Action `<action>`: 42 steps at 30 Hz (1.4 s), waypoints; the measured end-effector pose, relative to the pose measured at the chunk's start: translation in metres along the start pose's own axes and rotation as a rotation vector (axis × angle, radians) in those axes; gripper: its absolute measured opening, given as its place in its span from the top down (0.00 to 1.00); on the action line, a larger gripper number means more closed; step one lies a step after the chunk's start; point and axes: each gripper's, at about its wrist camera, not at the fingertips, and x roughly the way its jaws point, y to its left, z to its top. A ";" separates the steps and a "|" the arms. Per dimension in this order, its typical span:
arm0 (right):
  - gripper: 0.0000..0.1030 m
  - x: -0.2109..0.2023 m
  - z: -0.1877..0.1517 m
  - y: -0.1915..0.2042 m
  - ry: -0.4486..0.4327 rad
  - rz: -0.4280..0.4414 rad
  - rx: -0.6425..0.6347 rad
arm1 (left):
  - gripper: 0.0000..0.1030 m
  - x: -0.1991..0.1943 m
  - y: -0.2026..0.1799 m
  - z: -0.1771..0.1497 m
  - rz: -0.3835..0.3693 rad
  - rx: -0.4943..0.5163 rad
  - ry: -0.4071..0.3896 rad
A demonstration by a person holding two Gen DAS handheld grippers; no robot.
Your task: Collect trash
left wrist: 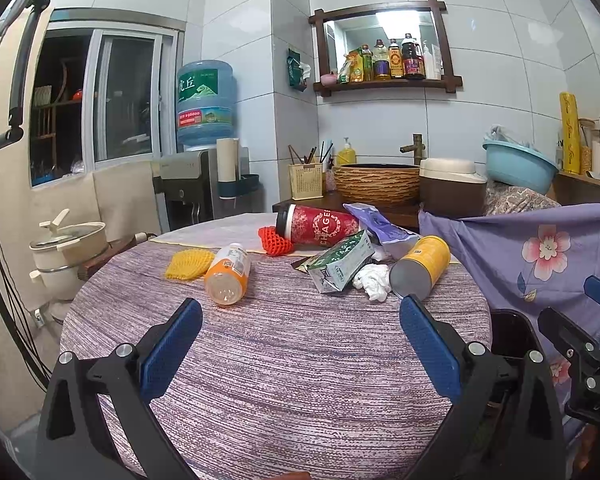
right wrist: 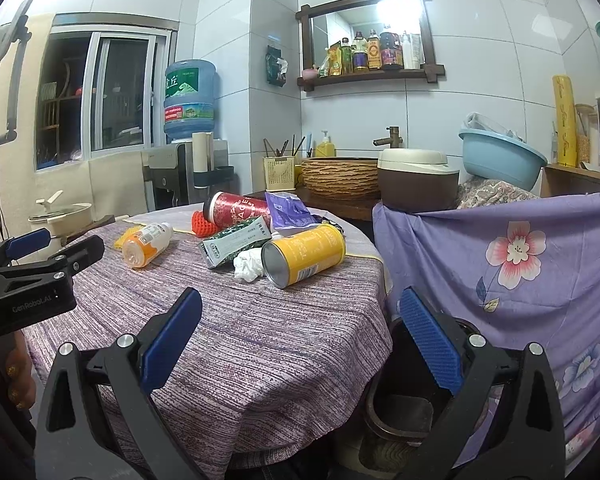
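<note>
Both claws are released, fingers spread wide, gripping nothing. The left claw hangs over the near, bare part of the round desk, which is covered by a purple striped cloth. The right claw hangs over the desk's right edge, with a dark bin on the floor just below it.

All trash lies in one group on the far half of the desk. Positions below are relative to the yellow can:

- Yellow can: on its side, open end toward the cameras, at the right end of the group.
- Crumpled white tissue: touching the can's left side.
- Green-and-white carton: flattened, just left of the tissue.
- Purple wrapper: behind the can, toward the wall.
- Red paper cup: on its side, behind and left of the can, black lid pointing left.
- Red foam net: touching the cup's lid end.
- Orange bottle: on its side, well left of the can, base toward the cameras.
- Yellow foam net: just left of the bottle.

A purple floral cloth hangs to the right of the can, beyond the desk edge.
</note>
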 end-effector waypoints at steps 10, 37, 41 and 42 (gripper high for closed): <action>0.05 0.002 0.000 -0.001 0.009 0.002 0.002 | 0.05 0.003 -0.001 -0.003 -0.005 0.000 0.006; 0.05 0.020 -0.008 -0.004 0.069 -0.009 0.007 | 0.05 0.017 0.002 -0.013 -0.033 0.018 0.067; 0.05 0.043 -0.013 -0.011 0.153 -0.014 0.028 | 0.05 0.035 0.006 -0.019 -0.097 0.018 0.167; 0.05 0.049 -0.013 -0.013 0.175 -0.015 0.035 | 0.05 0.039 0.008 -0.021 -0.108 0.014 0.191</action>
